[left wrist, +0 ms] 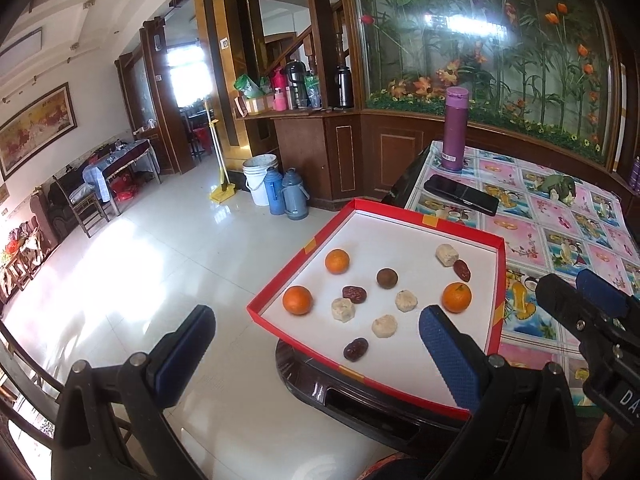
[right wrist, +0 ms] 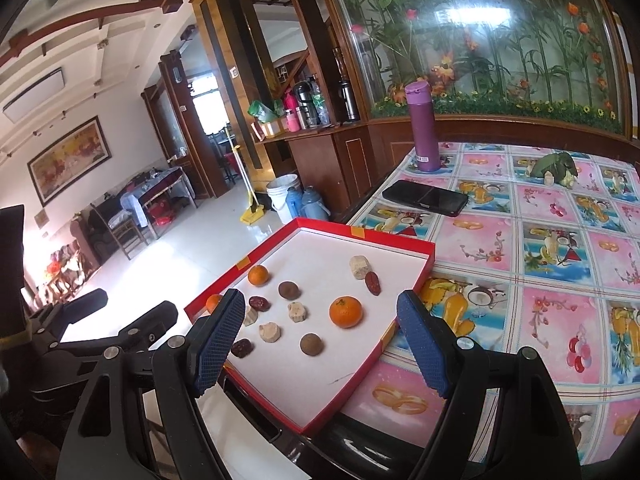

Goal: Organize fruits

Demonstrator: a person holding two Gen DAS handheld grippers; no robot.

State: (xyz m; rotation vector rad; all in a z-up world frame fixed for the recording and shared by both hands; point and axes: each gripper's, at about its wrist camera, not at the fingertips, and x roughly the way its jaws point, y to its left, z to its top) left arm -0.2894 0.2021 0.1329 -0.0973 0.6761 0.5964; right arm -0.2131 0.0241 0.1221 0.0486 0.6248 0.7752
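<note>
Both grippers hover tilted downward over the near left corner of the bench, which wears a pink, fruit-patterned cloth. The left gripper has its blue-padded fingers spread wide with nothing between them; one finger hangs over the tiled floor, the other over the near edge of the tray. The right gripper also stands with its fingers well apart and empty, framing the near part of the tray.

The red tray with a white floor sits at the bench's near left corner, slightly overhanging the edge. Scattered inside it, apart from each other, lie three oranges, the largest-looking orange near the right wall and two others by the left wall. Two brown round fruits lie among them, together with three dark red dates and several pale, lumpy pieces.

Beyond the tray, a black phone lies flat on the cloth, and a purple flask stands upright at the far left edge.
</note>
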